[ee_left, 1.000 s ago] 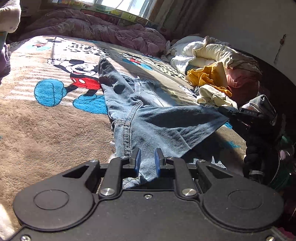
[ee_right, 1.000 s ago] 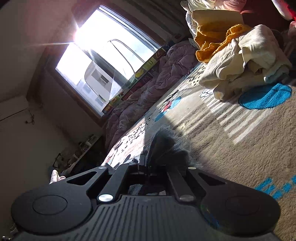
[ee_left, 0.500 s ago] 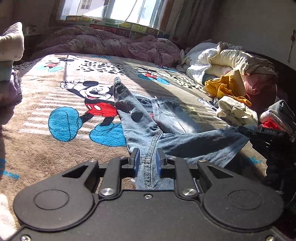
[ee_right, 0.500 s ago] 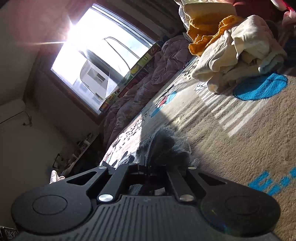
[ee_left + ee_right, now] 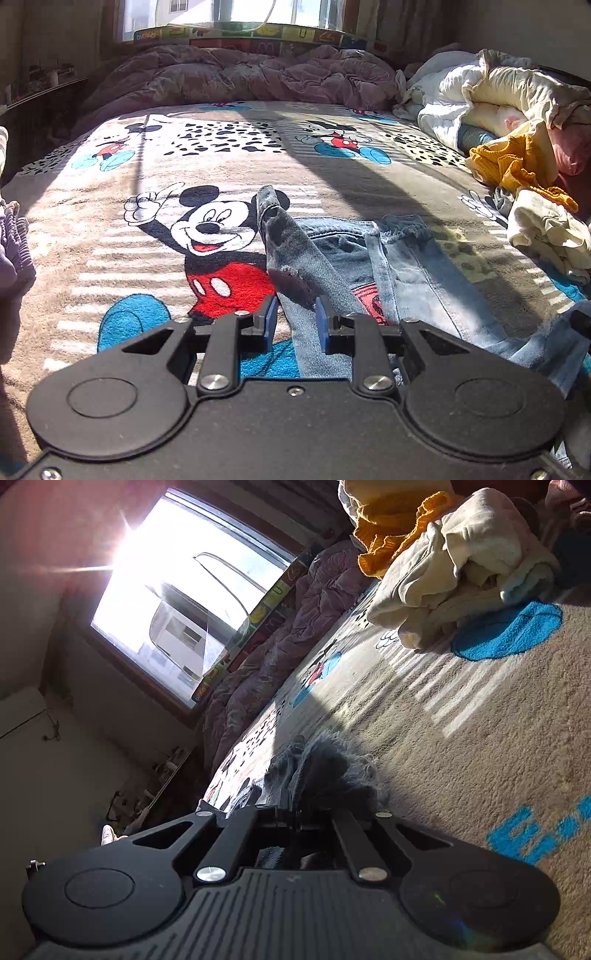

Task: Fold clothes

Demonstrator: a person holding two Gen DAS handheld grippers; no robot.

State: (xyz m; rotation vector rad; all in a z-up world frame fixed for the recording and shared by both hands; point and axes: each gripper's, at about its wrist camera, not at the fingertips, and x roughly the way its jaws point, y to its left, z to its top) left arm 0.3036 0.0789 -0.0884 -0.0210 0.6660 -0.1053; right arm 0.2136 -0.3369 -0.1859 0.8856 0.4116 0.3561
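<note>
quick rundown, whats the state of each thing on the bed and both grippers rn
jeans: laid out on the blanket, one leg crossing the other, not folded
left gripper: jaws just opening, pads clear of the denim, nothing gripped
right gripper: shut on frayed denim edge
clothes pile: heaped, unfolded
purple quilt: bunched by the window
blanket: spread flat

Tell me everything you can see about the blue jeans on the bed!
The jeans are faded light-blue denim with frayed, ripped patches. They lie crumpled on the cartoon-mouse blanket, one leg stretching toward the window, a red picture patch showing near the middle. The left gripper has just been opening; its blue pads sit either side of the denim without pressing it. The right gripper is shut on a frayed end of the jeans, low over the blanket.
</note>
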